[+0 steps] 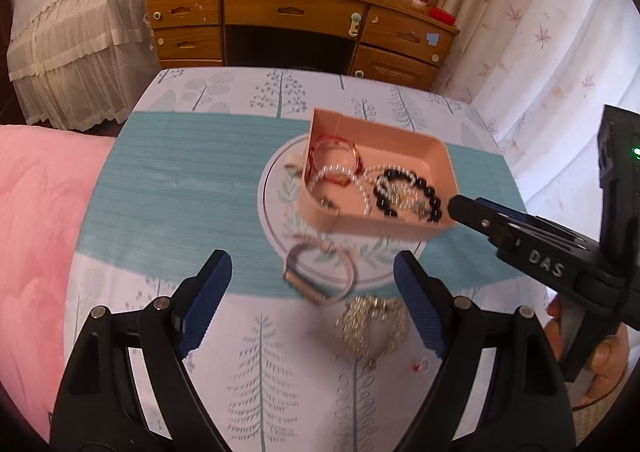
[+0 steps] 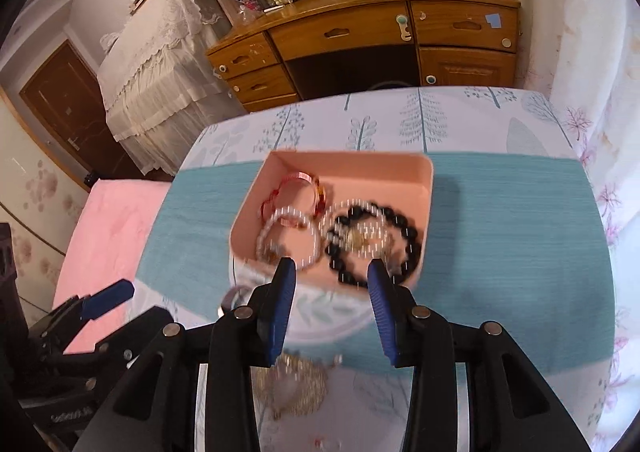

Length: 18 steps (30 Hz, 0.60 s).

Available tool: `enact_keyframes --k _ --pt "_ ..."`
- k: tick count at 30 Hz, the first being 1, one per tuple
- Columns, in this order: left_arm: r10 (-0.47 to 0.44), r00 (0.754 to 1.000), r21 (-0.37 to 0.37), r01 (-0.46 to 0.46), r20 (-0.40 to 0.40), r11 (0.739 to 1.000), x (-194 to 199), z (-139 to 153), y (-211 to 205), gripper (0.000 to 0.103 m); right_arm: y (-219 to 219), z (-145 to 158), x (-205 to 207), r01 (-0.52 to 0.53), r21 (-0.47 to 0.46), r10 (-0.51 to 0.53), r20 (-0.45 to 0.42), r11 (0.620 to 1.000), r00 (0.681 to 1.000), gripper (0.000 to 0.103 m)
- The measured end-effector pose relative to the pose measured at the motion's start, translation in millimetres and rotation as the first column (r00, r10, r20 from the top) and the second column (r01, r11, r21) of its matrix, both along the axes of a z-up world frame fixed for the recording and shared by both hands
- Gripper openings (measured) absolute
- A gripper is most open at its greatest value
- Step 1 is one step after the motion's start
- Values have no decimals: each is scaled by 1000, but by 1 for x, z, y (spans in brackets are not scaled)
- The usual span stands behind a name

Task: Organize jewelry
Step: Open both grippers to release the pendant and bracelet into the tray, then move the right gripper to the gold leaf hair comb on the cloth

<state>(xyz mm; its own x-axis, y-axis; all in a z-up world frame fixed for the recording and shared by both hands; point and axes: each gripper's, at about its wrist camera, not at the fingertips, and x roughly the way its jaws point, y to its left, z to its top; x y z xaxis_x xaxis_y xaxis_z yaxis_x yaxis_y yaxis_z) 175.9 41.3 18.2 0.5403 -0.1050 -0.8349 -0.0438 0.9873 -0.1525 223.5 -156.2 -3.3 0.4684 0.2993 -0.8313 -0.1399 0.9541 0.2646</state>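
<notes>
A pink box sits on the table over a round printed plate. It holds a black bead bracelet, pearl bracelets and a red bangle. A grey band bracelet and a gold chain pile lie on the cloth in front of the box. My left gripper is open, around the band bracelet, above it. My right gripper is open and empty at the box's near edge.
The table has a tree-print cloth with a teal mat. A small red earring lies near the chain. A pink quilt lies to the left. A wooden desk stands behind the table, with curtains on the right.
</notes>
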Motion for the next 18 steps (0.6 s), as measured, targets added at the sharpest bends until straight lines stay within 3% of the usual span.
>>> enact_keyframes --k 4,11,18 --pt "-1 1000 6 1 -17 1000 -17 -11 2 81 1 0 -32 -7 -32 8 16 999 1000 38" --pt "23 1000 -48 -23 0 999 -43 -17 14 81 4 3 -86 -4 -70 8 50 998 999 38" --pt "-32 996 36 29 87 999 -62 -8 7 81 12 9 -127 -1 -86 7 75 996 997 38"
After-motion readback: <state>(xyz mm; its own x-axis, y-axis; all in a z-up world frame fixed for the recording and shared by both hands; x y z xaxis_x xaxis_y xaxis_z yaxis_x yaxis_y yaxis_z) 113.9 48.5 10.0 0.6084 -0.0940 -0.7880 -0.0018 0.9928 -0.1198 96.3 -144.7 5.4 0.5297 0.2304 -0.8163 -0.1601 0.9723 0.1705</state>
